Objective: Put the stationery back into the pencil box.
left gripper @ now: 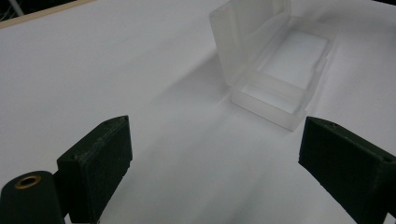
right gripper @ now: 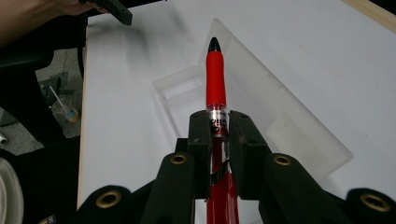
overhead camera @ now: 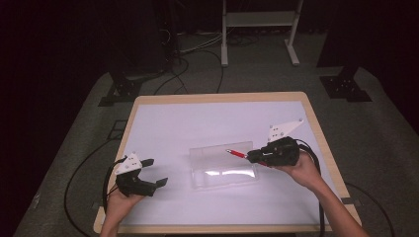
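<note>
Clamping red pen [right gripper: 215, 79] in right hand-held gripper [right gripper: 218, 127], above open clear case [right gripper: 299, 140].

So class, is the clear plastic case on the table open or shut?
Open. The clear plastic case has its lid swung up and back, so the bare, empty tray shows inside.

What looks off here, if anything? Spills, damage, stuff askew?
Nothing stands out. The clear plastic case lies open and looks empty, lid tilted back, apparently undamaged. The right gripper is shut squarely on the red pen, tip pointing over the case. The left gripper waits open, apart from the case. No spills on the table.
</note>
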A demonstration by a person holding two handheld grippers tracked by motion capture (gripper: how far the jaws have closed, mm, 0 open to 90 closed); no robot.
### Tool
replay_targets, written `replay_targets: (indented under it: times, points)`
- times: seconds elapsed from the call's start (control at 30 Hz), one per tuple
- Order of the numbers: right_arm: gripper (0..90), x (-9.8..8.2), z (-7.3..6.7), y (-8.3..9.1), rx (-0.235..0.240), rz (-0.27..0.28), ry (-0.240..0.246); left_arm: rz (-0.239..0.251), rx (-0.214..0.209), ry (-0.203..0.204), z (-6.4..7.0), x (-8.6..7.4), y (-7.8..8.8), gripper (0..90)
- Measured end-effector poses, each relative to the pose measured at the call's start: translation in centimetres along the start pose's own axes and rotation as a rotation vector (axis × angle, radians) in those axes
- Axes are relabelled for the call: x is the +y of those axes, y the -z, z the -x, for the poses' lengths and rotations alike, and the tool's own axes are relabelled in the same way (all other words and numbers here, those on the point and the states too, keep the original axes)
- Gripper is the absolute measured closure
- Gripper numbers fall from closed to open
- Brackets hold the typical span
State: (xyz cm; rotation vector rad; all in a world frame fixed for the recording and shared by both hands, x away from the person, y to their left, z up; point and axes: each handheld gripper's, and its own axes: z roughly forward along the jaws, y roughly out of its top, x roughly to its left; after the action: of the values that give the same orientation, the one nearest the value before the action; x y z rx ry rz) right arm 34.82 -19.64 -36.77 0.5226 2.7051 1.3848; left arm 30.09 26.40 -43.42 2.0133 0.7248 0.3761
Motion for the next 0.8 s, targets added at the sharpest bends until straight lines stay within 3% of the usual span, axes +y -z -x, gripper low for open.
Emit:
replay_targets:
  times: [0.8]
  points:
    - [78.8,1.2,0.4,-4.0,0.075,-0.066,0.048,0.000,-0.004,0.009,-0.1,-0.2,0.0,8.8]
